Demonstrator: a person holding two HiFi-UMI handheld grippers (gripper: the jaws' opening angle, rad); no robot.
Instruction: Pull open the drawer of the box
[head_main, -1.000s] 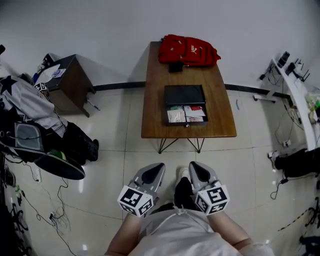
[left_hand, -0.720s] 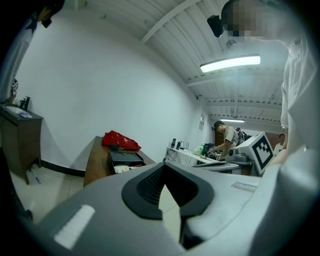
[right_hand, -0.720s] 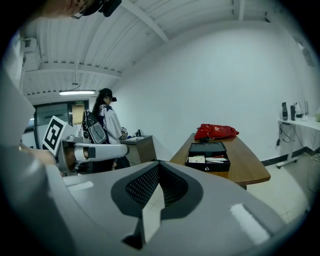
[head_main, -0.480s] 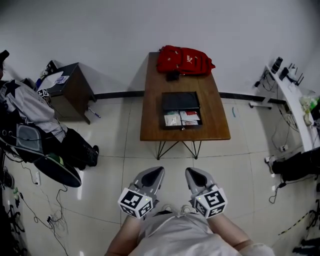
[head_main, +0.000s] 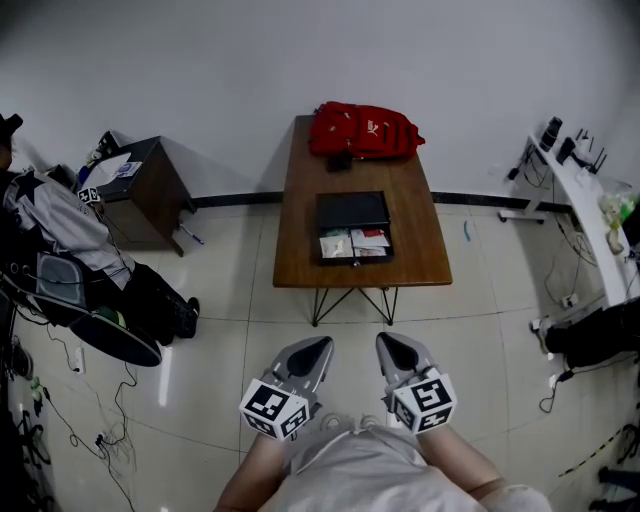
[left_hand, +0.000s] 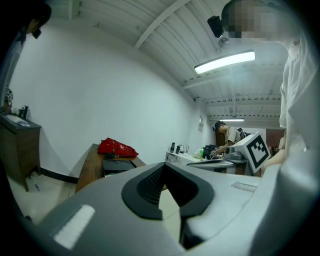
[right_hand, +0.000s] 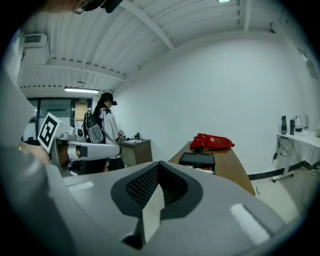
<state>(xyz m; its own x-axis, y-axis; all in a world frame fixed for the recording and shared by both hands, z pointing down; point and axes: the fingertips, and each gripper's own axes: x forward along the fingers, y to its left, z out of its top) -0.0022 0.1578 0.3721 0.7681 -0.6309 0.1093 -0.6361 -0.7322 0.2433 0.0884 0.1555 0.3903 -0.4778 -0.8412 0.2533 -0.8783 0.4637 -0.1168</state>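
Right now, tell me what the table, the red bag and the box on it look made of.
Table: wood or wood veneer, brown with a dull sheen. Its thin dark legs are probably metal. Red bag: soft fabric, judging by its slumped, creased shape. Box: dark, smooth and matte. It could be plastic, metal or painted wood, and it is too small here to tell.

Drawer (head_main: 354, 243) contents: too small for you to name. Your forearms (head_main: 250, 478): cut off at the bottom edge. Gear (head_main: 60, 290) at your left: clipped by the edge
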